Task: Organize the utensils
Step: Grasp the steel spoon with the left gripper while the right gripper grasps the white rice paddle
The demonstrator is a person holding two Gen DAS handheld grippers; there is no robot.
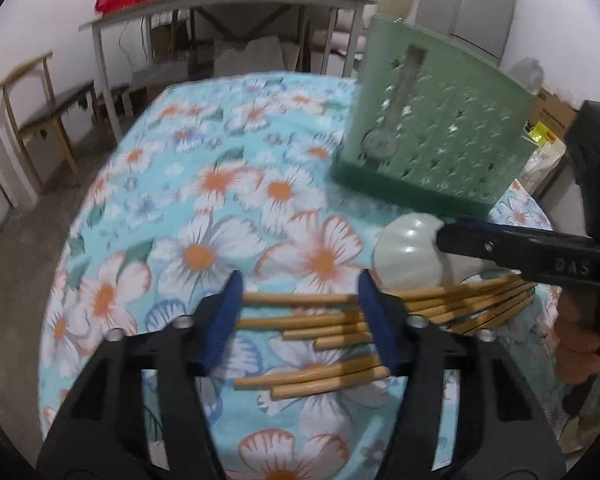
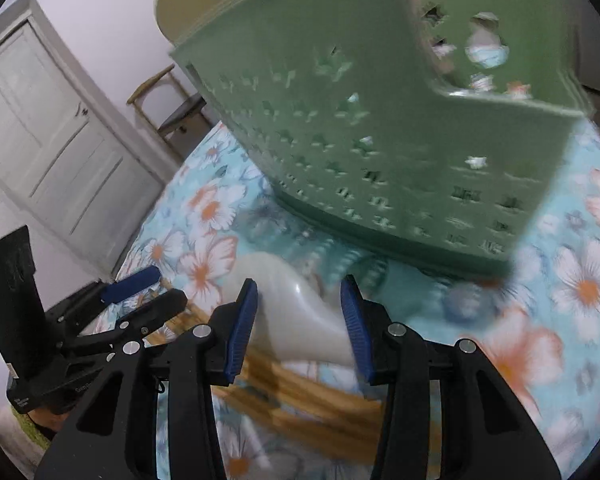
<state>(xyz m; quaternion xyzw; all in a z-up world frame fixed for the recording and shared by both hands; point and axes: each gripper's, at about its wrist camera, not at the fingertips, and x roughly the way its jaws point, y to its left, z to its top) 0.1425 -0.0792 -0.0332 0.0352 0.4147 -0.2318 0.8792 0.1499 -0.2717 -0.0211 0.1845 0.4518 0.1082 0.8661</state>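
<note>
Left gripper (image 1: pixel 300 320) is hanging over the wooden chopsticks (image 1: pixel 320 340) on the floral table (image 1: pixel 220 200), fingers apart and straddling the sticks, not pressing on them. Right gripper (image 2: pixel 300 320) is sitting with its fingers apart either side of the pale spoon (image 2: pixel 296 316); contact is too blurred to call. Green utensil holder (image 1: pixel 432 132) is standing just behind.

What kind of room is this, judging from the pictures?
Probably a home dining or living room: a table with a flowered cloth, wooden chopsticks beside a green utensil holder, a wooden chair and a panelled door.
</note>
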